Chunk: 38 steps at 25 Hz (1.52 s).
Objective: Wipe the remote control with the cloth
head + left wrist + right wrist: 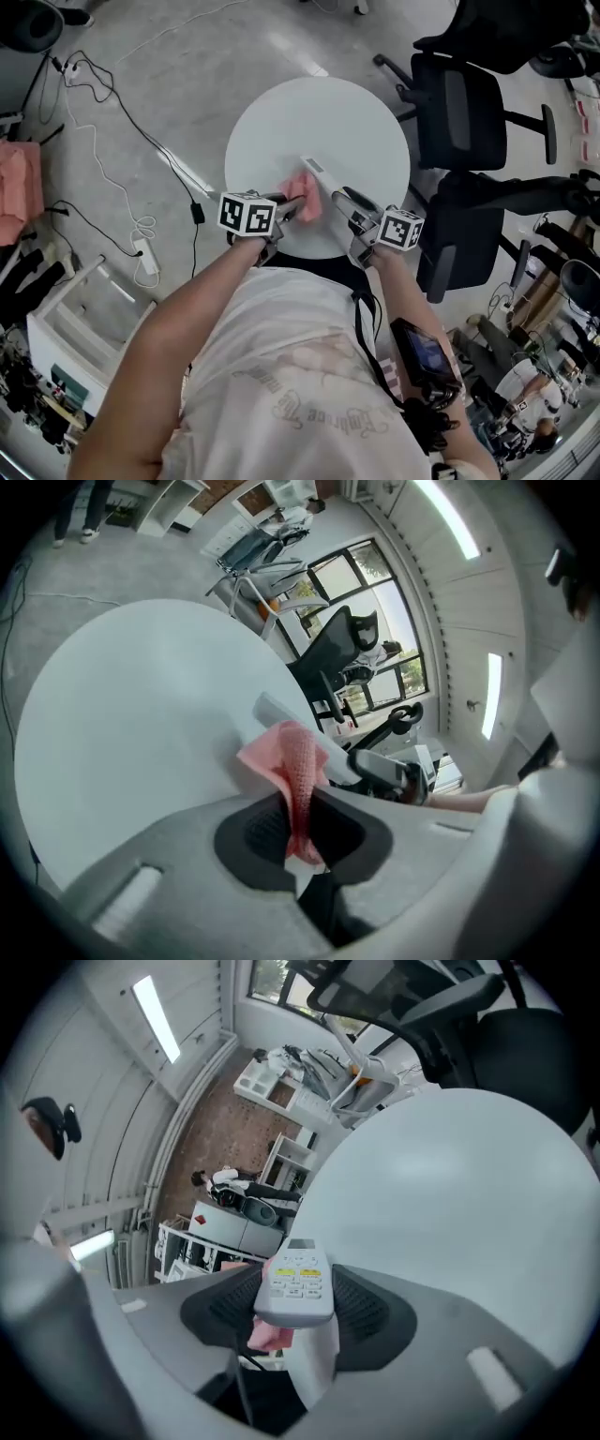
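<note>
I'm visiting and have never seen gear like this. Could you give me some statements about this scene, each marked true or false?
1. The left gripper clamps a pink cloth. True.
2. The remote control lies loose on the table. False: the right gripper holds it between its jaws.
3. The table is round and white. True.
4. The black office chairs stand at the head view's left. False: they stand at its right.
</note>
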{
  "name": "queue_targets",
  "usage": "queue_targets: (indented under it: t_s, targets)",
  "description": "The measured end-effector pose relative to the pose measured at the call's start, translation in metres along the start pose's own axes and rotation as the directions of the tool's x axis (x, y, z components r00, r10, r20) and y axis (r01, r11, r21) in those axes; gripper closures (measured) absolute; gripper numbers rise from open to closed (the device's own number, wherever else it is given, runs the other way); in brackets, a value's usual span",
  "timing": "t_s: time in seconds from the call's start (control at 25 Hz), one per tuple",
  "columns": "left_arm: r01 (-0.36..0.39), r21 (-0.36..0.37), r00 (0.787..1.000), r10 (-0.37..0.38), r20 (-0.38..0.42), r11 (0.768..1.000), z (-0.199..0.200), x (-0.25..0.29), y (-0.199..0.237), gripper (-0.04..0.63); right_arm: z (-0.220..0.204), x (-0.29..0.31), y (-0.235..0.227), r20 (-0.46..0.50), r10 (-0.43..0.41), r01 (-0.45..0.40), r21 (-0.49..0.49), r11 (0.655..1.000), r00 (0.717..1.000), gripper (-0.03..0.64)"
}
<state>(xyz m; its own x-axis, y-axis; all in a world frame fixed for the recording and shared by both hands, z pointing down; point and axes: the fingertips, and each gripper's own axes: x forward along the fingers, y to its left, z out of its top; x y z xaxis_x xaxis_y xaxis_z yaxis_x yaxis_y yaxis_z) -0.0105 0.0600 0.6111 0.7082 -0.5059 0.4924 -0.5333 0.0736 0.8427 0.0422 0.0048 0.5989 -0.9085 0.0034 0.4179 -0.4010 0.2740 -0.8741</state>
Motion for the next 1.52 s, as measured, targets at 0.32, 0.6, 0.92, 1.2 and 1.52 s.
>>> queue_targets:
  t_s: [0.32, 0.6, 0.92, 1.2, 1.52]
  targets:
    - [0.207, -0.139, 0.973, -0.189, 0.132, 0.968, 0.018, 0.011, -0.057, 0.572, 0.028, -0.015, 0.037, 0.247, 0.183, -0.223, 0.146, 0.964, 0.952, 0.371]
    - [0.313, -0.223, 0.935, -0.258, 0.242, 0.923, 0.045, 0.016, -0.087, 0.569, 0.048, -0.022, 0.058, 0.347, 0.247, -0.308, 0.130, 0.943, 0.905, 0.371]
    - [0.317, -0.211, 0.921, -0.247, 0.303, 0.925, 0.062, 0.005, -0.076, 0.569, 0.038, -0.028, 0.059, 0.277, 0.261, -0.300, 0.106, 0.948, 0.925, 0.371]
    - [0.312, -0.233, 0.892, -0.200, 0.405, 0.921, 0.101, -0.012, -0.052, 0.569, 0.025, -0.031, 0.064, 0.215, 0.297, -0.325, 0.109, 0.939, 0.930, 0.371]
    - [0.318, -0.221, 0.861, -0.184, 0.474, 0.922, 0.136, -0.028, -0.039, 0.569, 0.022, -0.033, 0.067, 0.205, 0.316, -0.341, 0.099, 0.935, 0.926, 0.371]
